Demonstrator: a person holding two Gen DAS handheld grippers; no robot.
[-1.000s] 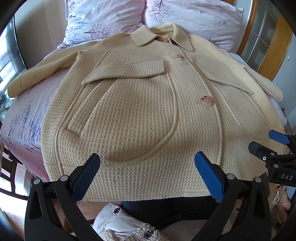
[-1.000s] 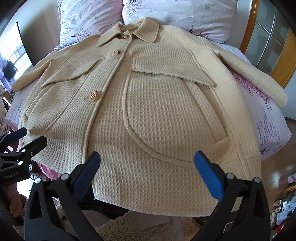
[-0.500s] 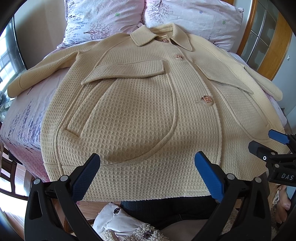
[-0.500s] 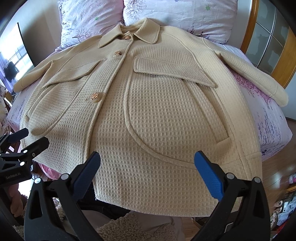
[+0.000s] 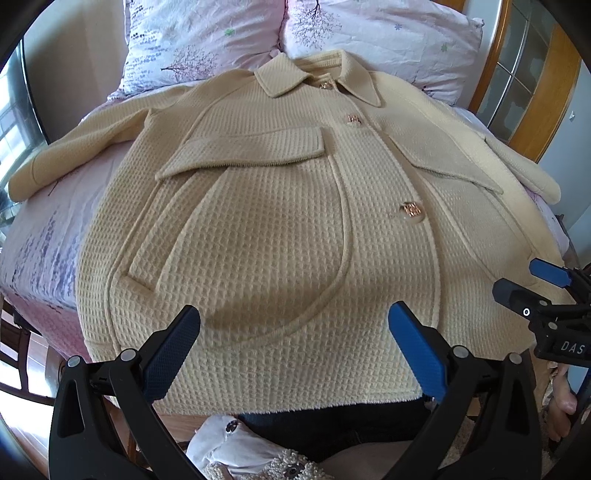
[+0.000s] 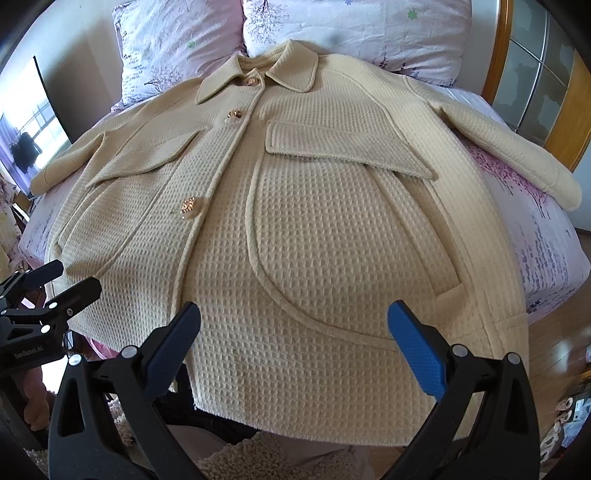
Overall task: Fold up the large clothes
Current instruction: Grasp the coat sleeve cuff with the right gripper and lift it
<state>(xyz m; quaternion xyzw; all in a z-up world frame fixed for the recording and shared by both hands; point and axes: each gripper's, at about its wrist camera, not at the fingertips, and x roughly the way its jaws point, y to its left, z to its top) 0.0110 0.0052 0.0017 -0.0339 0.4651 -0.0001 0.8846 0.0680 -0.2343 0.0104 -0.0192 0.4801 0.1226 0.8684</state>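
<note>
A cream waffle-knit coat [image 5: 280, 229] lies flat and buttoned on the bed, collar toward the pillows, sleeves spread to both sides. It also fills the right wrist view [image 6: 332, 236]. My left gripper [image 5: 295, 354] is open and empty, hovering over the coat's lower left hem. My right gripper [image 6: 295, 354] is open and empty over the lower right hem. The right gripper shows at the right edge of the left wrist view [image 5: 535, 288]; the left gripper shows at the left edge of the right wrist view [image 6: 55, 288].
Two floral pillows [image 5: 369, 33] lie at the head of the bed. The pink floral sheet [image 5: 44, 236] shows on both sides [image 6: 535, 236]. A wooden headboard frame [image 6: 569, 110] stands at the right. Wooden floor [image 6: 561, 347] lies beside the bed.
The right gripper has shifted slightly forward and left over the coat. The left gripper has barely moved. The coat has not moved.
</note>
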